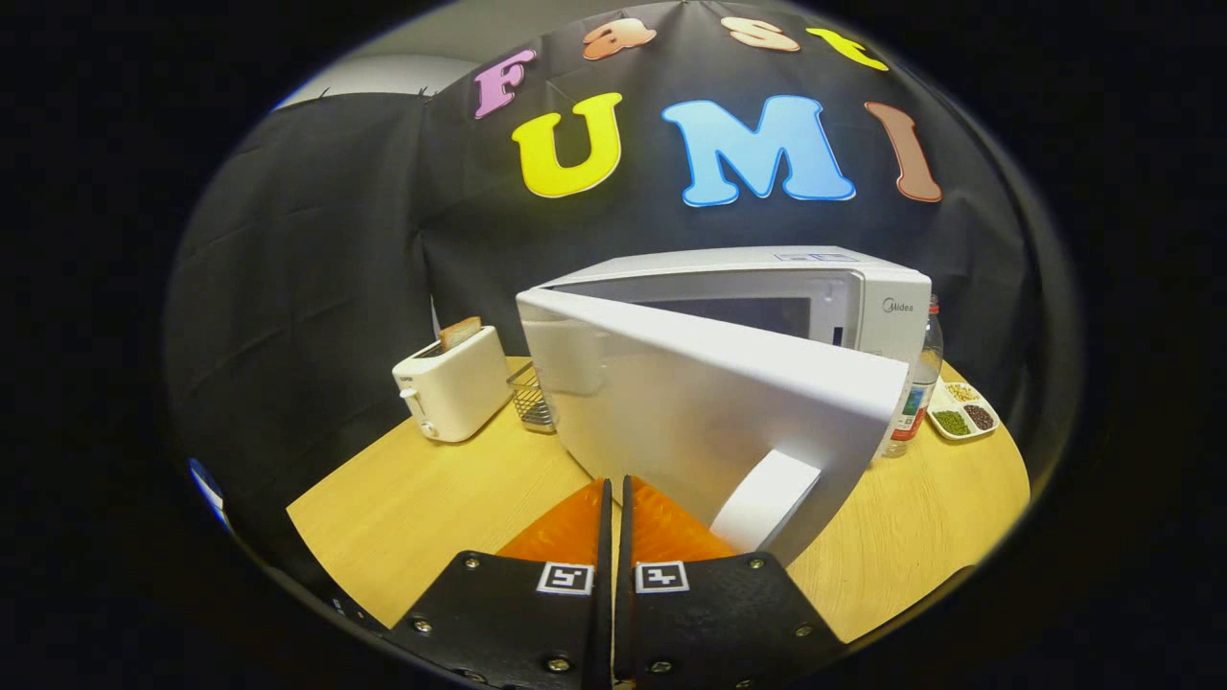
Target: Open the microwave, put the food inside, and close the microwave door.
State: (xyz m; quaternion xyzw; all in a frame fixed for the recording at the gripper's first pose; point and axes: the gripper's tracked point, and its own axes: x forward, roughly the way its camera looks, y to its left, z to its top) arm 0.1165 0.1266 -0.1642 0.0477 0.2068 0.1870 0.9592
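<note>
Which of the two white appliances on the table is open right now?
The microwave: its door is swung out toward the shut gripper. The toaster beside it has bread in its slot.

A white microwave [767, 287] is standing on the table [422, 508], its door [709, 402] hanging partly open, swung outward, with a handle [764, 500] near its free edge.

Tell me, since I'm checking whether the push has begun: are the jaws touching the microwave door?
Cannot tell. In the gripper view the gripper is shut, empty, its tips right at the lower face of the half-open microwave door, beside the handle; no gap or contact shows plainly.
</note>
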